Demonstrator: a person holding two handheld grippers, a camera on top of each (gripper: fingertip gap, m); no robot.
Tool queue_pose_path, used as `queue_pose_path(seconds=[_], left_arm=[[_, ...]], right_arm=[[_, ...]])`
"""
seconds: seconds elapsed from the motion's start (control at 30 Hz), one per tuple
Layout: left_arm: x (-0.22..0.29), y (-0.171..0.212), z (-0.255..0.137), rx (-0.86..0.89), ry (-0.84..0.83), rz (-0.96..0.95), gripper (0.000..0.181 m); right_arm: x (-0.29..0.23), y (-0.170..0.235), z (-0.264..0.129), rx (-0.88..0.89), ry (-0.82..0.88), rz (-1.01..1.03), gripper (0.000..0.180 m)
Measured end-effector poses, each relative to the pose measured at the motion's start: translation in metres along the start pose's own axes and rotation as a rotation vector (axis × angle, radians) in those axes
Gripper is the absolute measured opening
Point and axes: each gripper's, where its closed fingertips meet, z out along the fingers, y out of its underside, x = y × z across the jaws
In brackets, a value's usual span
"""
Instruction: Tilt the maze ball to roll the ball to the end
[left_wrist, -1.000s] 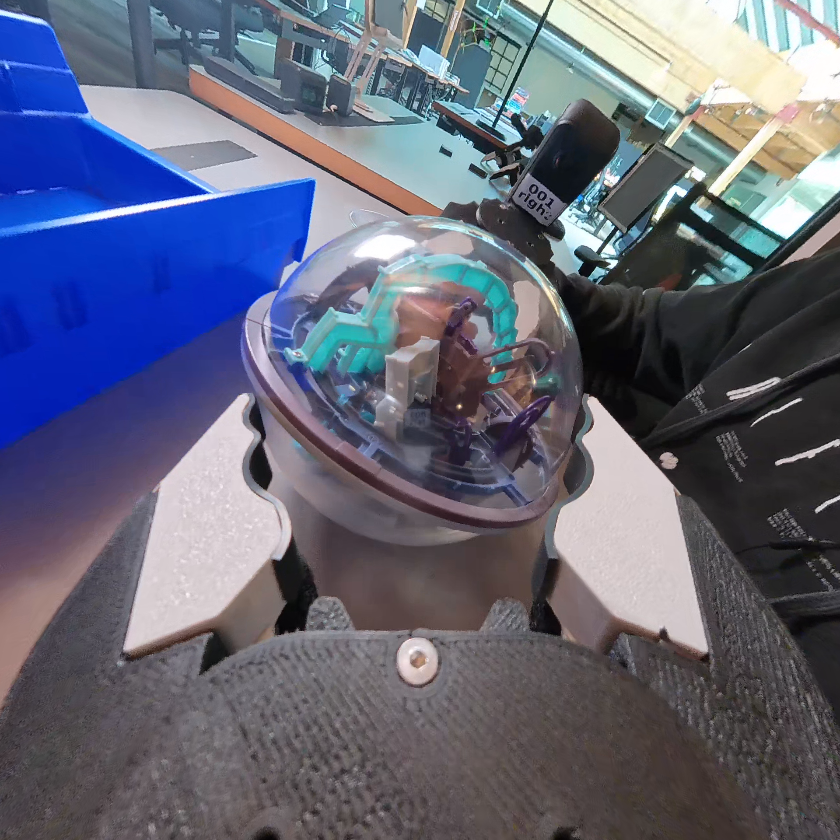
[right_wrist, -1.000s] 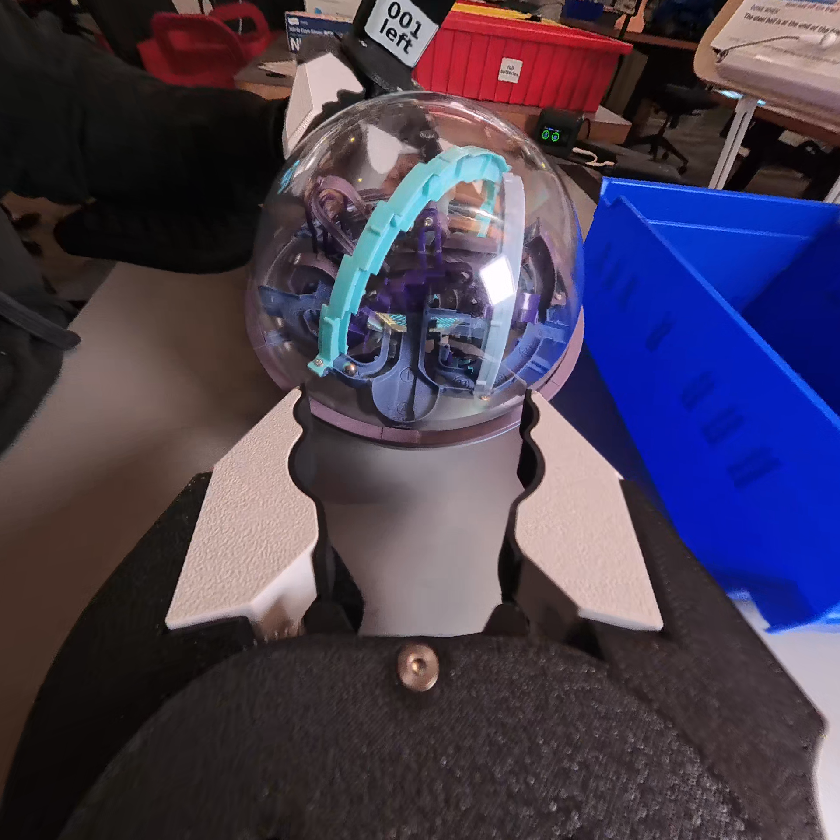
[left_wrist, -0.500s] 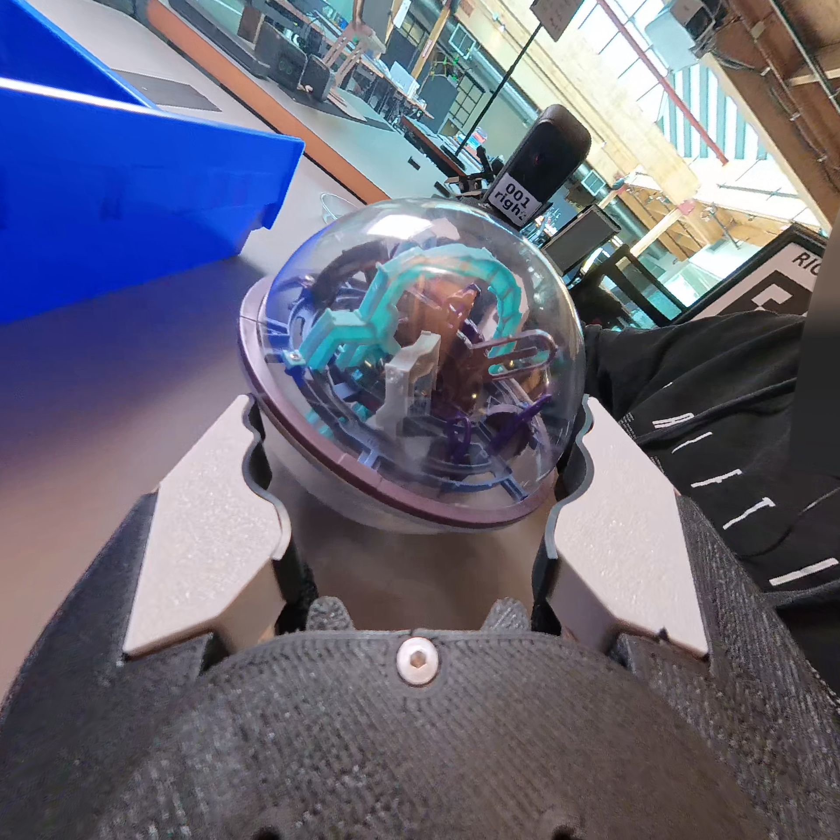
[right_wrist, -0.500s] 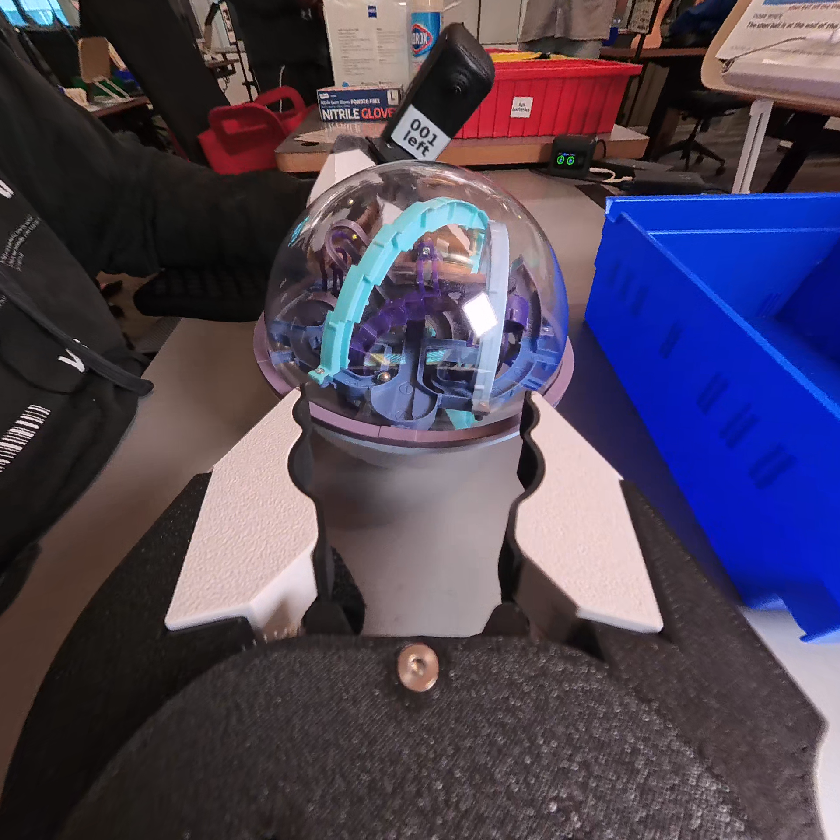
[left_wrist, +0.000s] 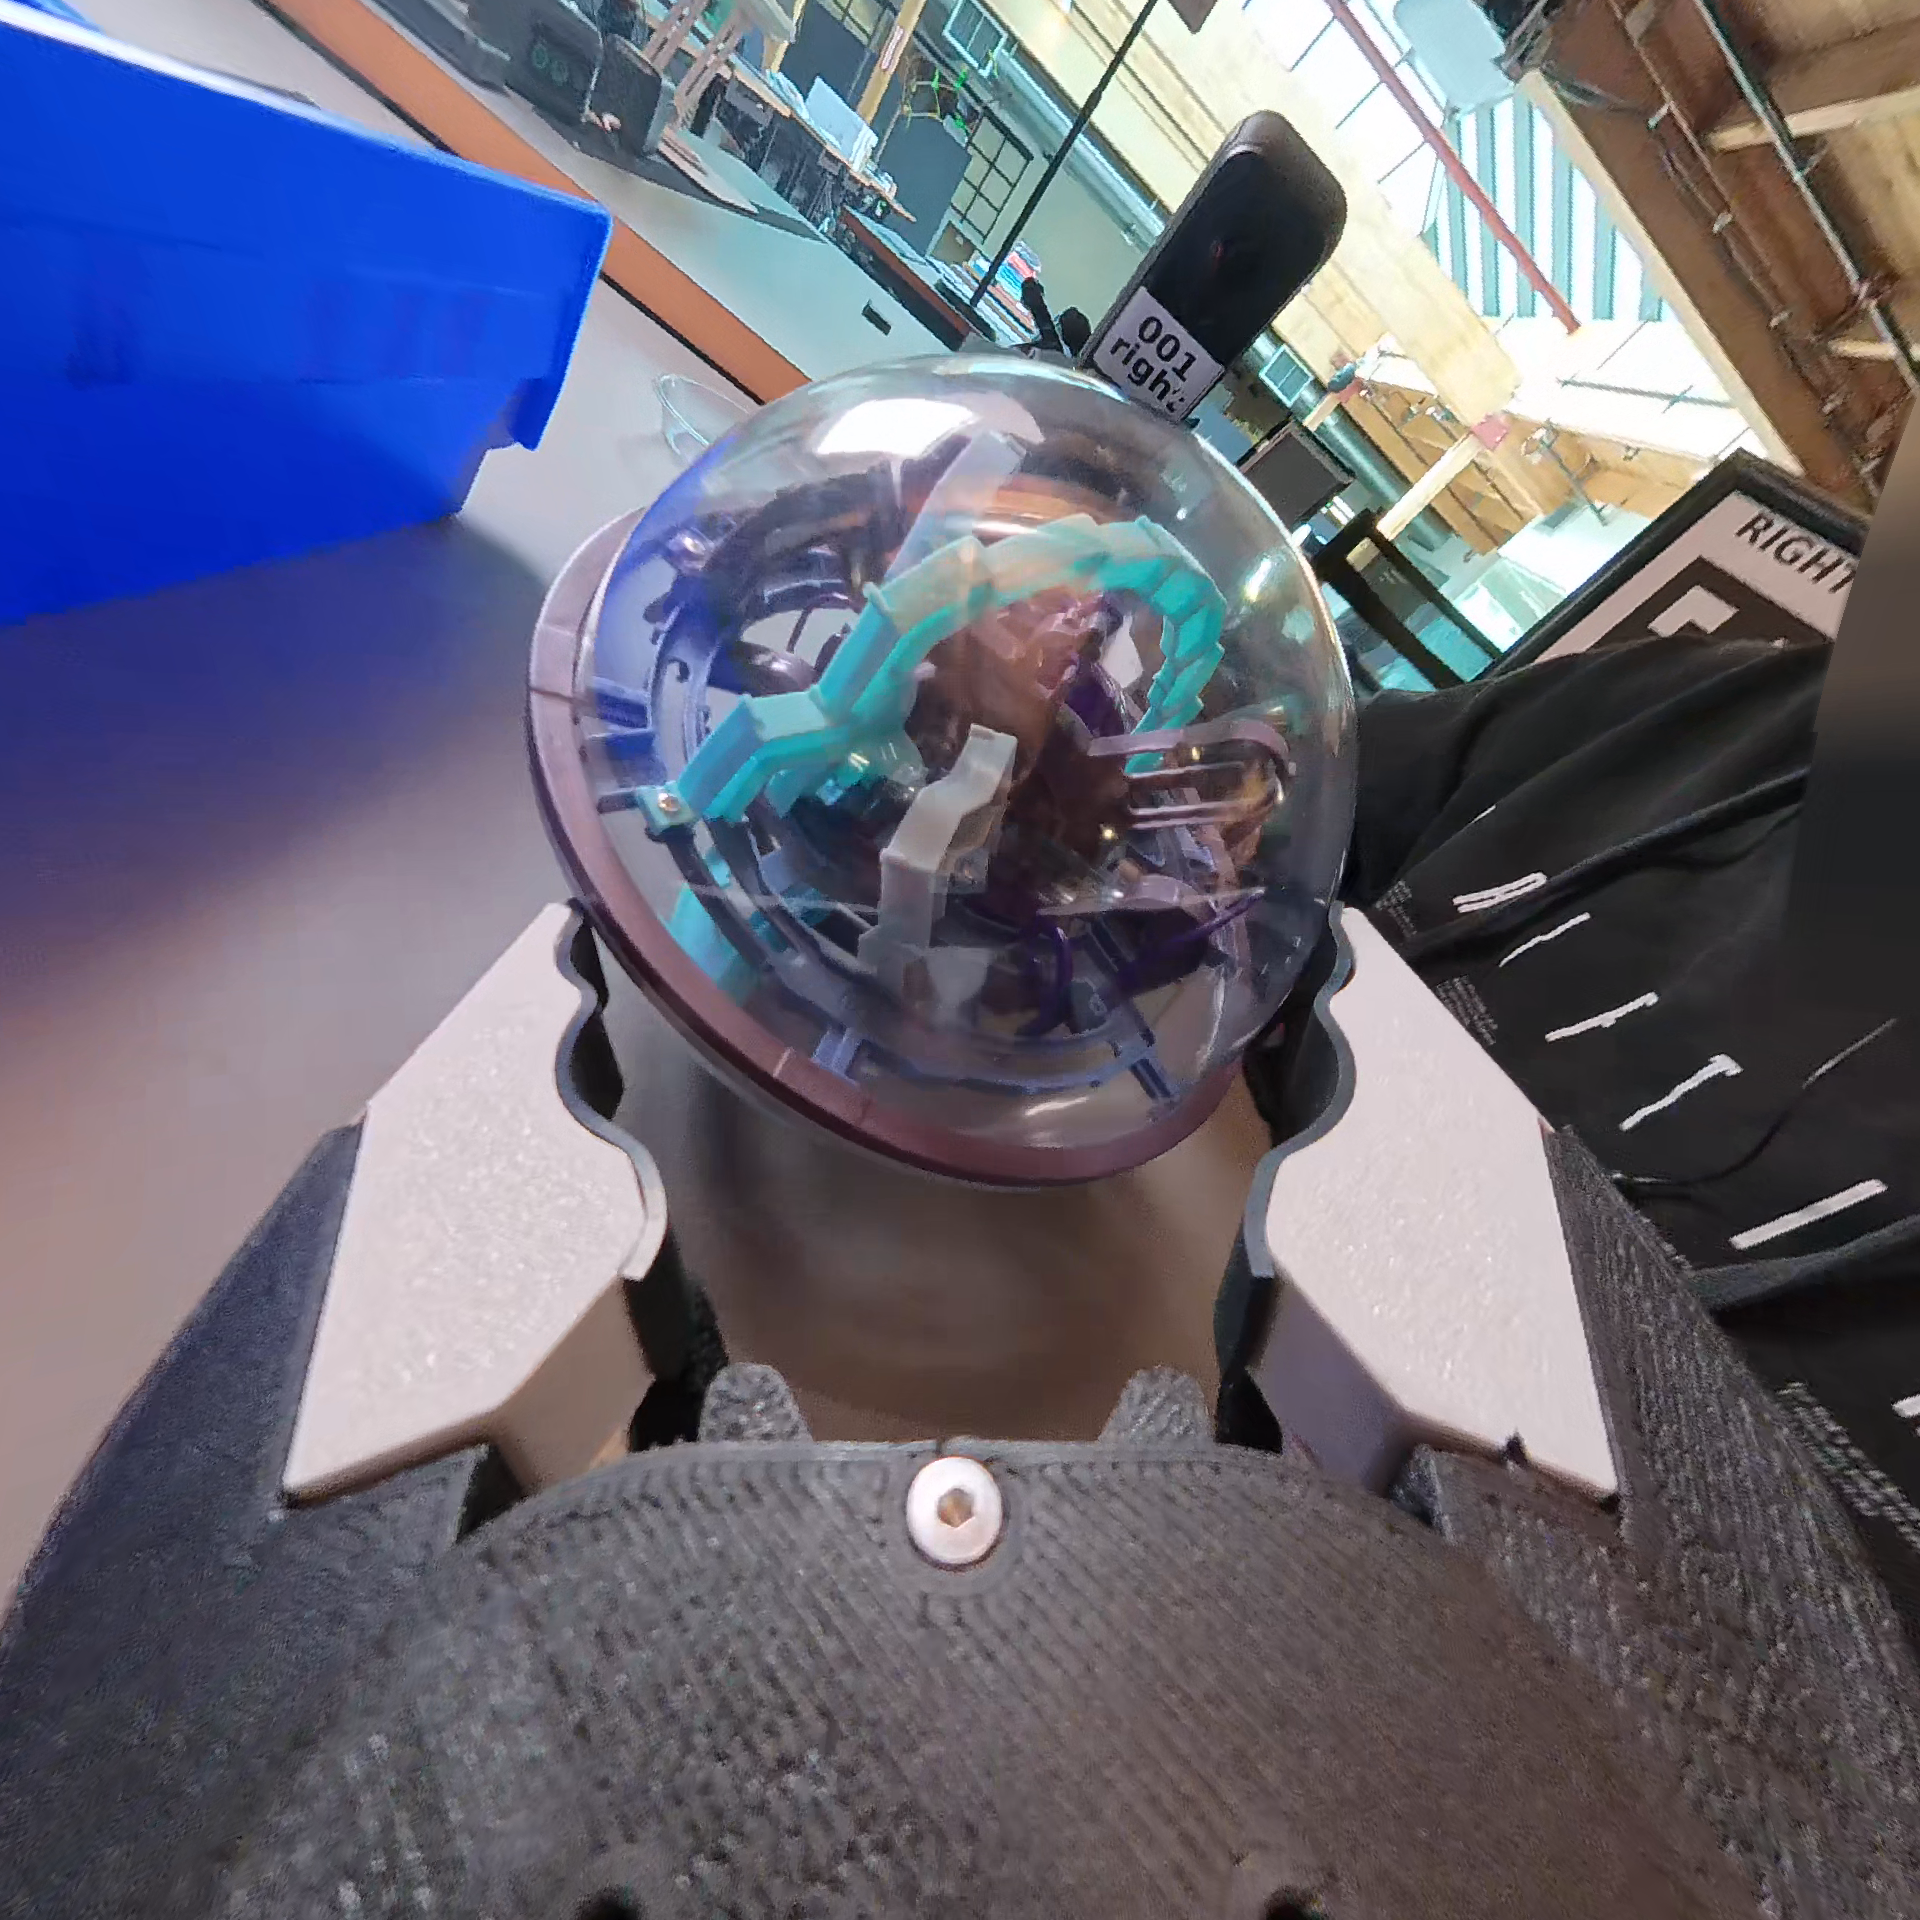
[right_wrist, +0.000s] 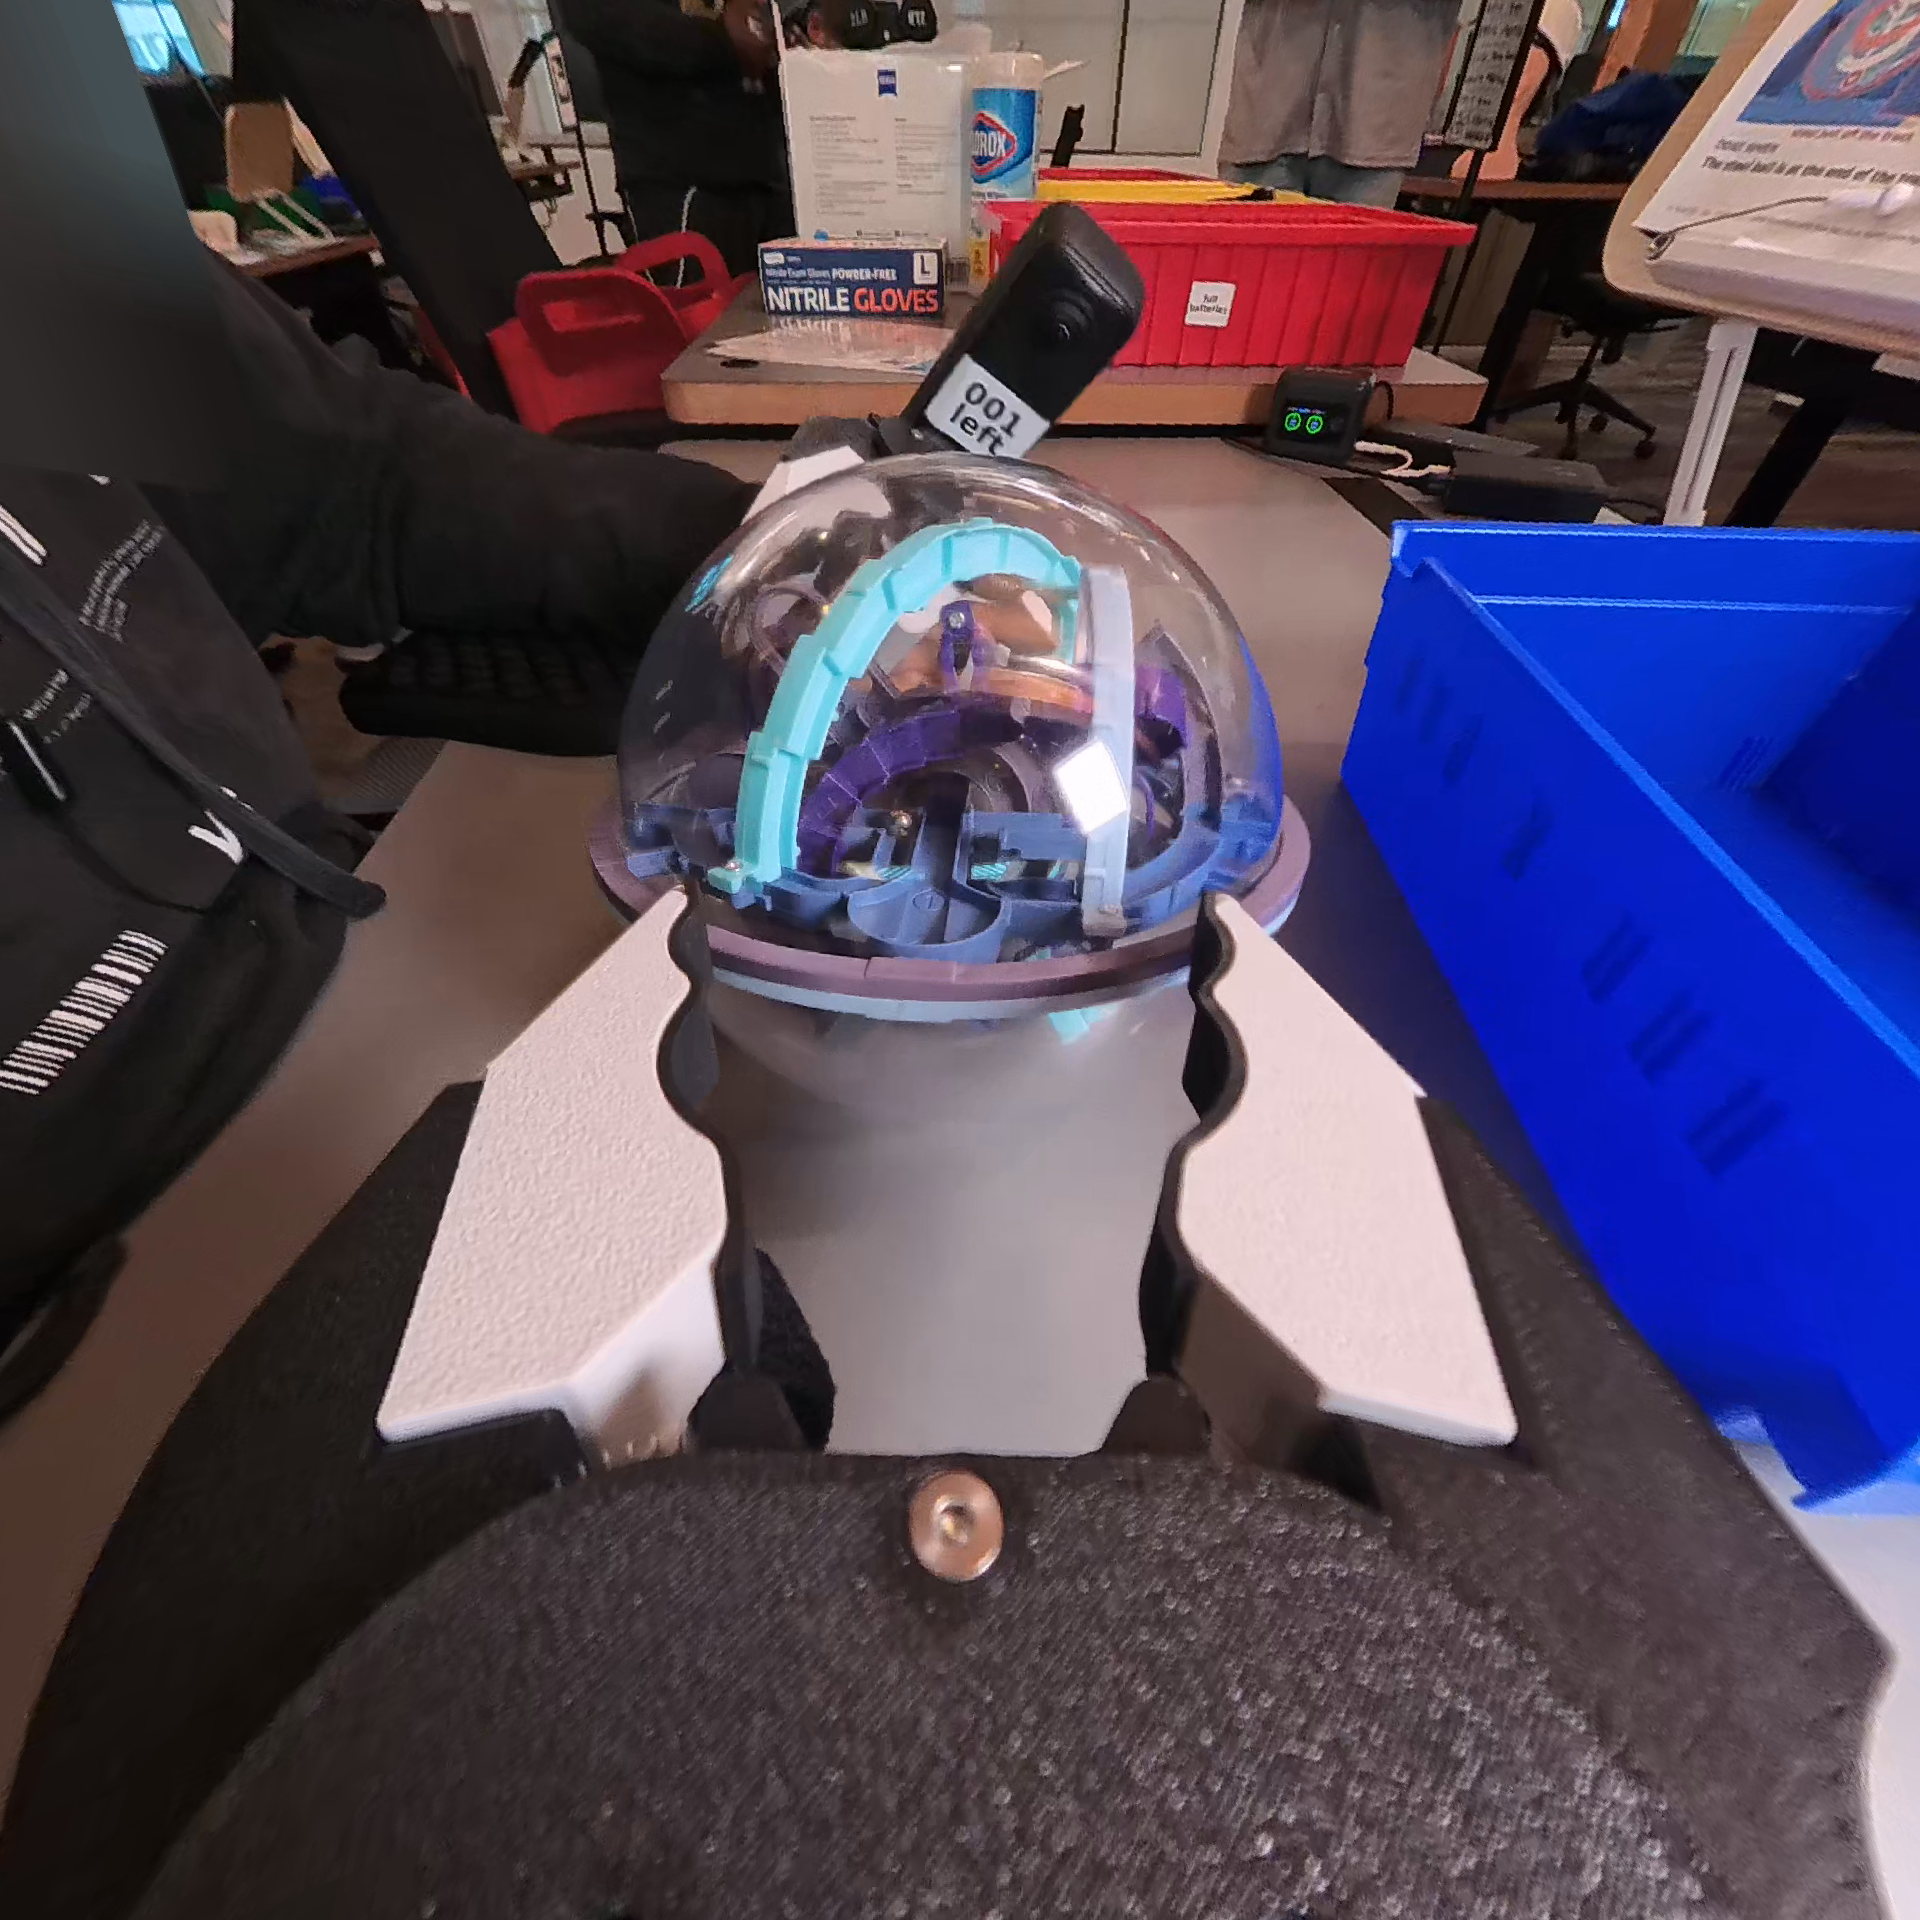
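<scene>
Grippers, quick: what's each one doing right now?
Left gripper: shut on the maze ball, fingers against its sides.
Right gripper: shut on the maze ball too, from the opposite side.

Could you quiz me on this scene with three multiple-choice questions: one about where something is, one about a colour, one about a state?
1. In the right wrist view, the blue bin lies on which side of the maze ball?
A. right
B. left
C. under it

2. What colour is the arched track inside?
A. red
B. teal
C. yellow

3. How is the maze ball held?
A. lying loose
B. by one gripper
C. between the left gripper and right gripper

Answers: 1 A, the bin fills the picture's right side. 2 B, the arch is teal. 3 C, both grippers' fingers flank its rim.
</scene>
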Motion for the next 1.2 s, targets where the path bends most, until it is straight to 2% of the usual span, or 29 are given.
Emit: queue_pose_path(seconds=[0.33, 0.5, 0.8, 1.2], left_arm=[[0.003, -0.006, -0.001, 0.028, -0.11, 0.323, 0.131], [0.003, -0.001, -0.001, 0.006, -0.118, 0.374, 0.131], [-0.001, 0.009, -0.001, -0.037, -0.063, 0.227, 0.127], [-0.003, -0.002, -0.002, -0.001, -0.11, 0.207, 0.126]], right_arm=[[0.0, 0.002, -0.001, -0.016, 0.023, -0.08, 0.088], [-0.002, -0.005, -0.002, 0.022, 0.015, -0.084, 0.085], [-0.001, -0.012, -0.002, 0.044, 0.027, -0.055, 0.085], [0.007, -0.002, -0.004, 0.028, 0.029, -0.013, 0.086]])
